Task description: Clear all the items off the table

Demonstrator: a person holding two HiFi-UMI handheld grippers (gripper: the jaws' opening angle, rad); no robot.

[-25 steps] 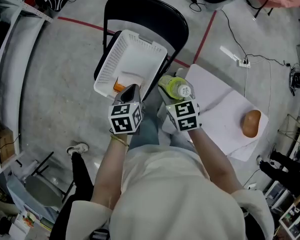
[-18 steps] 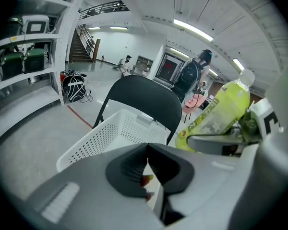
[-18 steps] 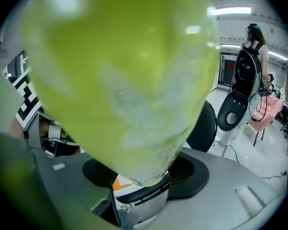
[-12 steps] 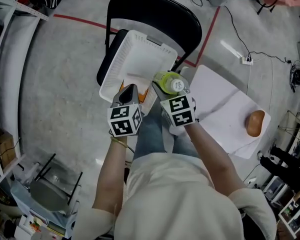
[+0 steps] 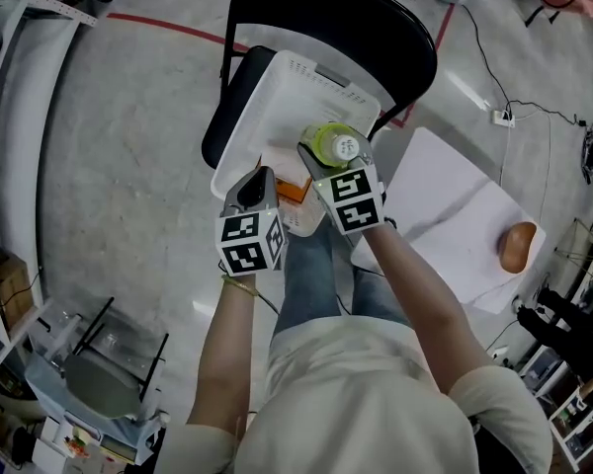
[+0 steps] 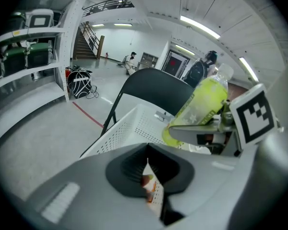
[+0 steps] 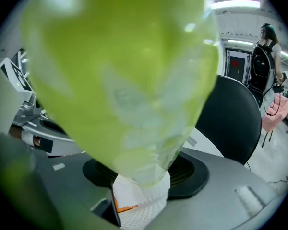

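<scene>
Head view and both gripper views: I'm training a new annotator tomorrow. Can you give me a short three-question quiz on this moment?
1. True or false: the left gripper is shut with nothing between its jaws.
2. Above the white basket, the right gripper holds: A) a mug; B) the green bottle; C) a sponge.
3. How many items lie on the white table, and what do they look like?

Key: 1 true. 2 B. 3 one, a brown rounded item near the table's far right corner.
</scene>
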